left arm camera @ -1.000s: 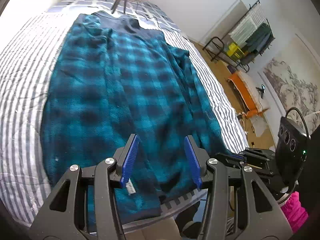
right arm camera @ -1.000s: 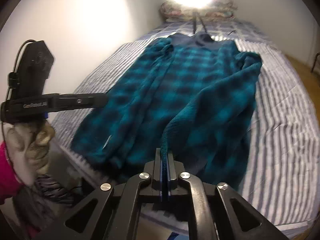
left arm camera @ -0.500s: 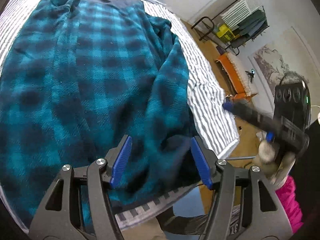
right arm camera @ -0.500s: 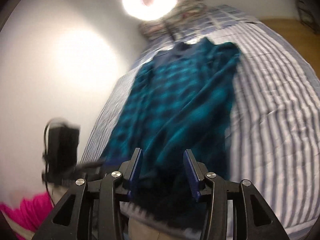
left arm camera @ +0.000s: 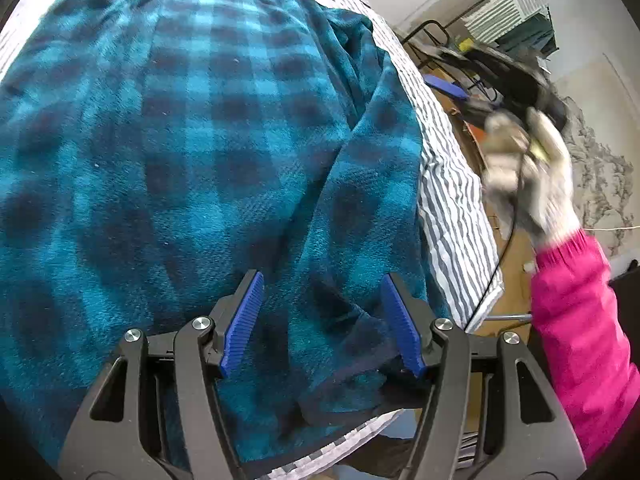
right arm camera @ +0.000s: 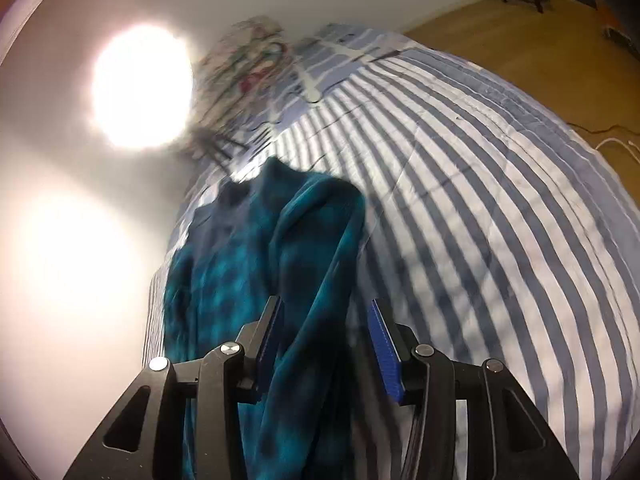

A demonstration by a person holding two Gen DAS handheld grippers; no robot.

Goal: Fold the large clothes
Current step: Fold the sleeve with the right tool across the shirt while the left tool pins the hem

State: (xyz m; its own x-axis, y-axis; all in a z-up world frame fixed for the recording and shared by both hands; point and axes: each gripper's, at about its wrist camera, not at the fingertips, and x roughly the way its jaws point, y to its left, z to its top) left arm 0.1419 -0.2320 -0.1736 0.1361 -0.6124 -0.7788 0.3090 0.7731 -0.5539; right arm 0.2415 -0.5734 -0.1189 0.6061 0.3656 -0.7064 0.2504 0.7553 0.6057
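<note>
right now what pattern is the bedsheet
Grey and white stripes on the bedsheet, clearest in the right wrist view.

Black tool (left arm camera: 322, 324), blue pads (left arm camera: 242, 326); pink sleeve (left arm camera: 576, 320)

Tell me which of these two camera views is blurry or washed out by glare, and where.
Left wrist view: the plaid fleece garment is sharp and evenly lit; only the gloved hand at right is motion-smeared. Right wrist view: a lamp blows out to white glare at upper left, the garment and the pile at the head of the striped bedspread are blurred, and fisheye bulges the stripes.
</note>
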